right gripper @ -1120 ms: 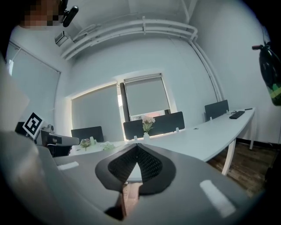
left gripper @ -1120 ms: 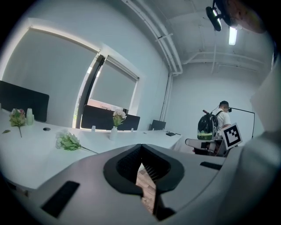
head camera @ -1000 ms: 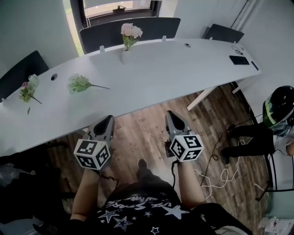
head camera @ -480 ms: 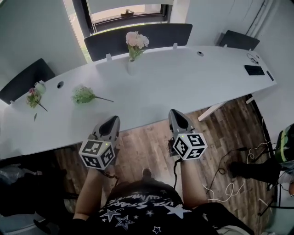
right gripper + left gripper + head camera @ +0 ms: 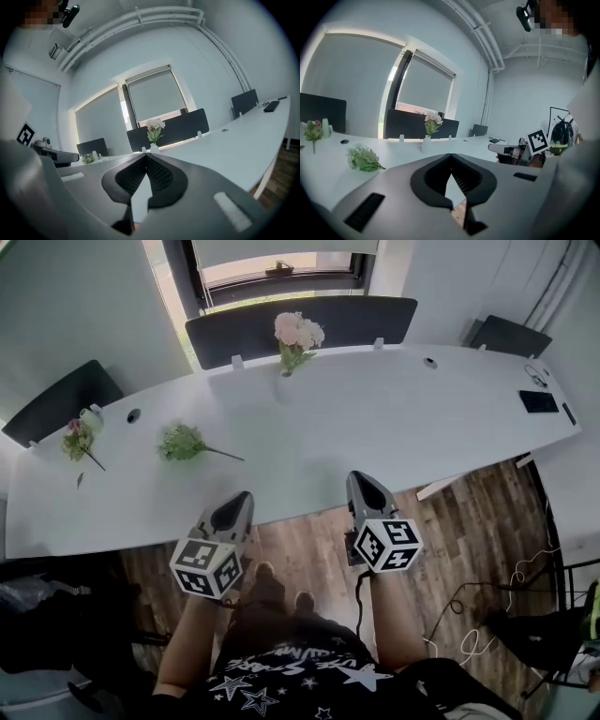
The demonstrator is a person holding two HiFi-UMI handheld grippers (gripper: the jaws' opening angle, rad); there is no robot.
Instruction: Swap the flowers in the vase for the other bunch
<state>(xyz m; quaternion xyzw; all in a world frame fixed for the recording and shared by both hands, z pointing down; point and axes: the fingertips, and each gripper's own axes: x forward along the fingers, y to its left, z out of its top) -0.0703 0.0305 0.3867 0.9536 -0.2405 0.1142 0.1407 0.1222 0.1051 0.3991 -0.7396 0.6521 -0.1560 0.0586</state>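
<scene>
The left gripper and right gripper hang over the floor just short of the table. Each has its jaws pressed together with nothing between them. The shirt carries stars and a line of print too small to read. On the table a green bunch lies loose left of centre, and a pinkish sprig lies further left. At the far edge the vase holds the pink flowers. The left gripper view shows the green bunch and a helmet, while the right gripper view shows neither.
</scene>
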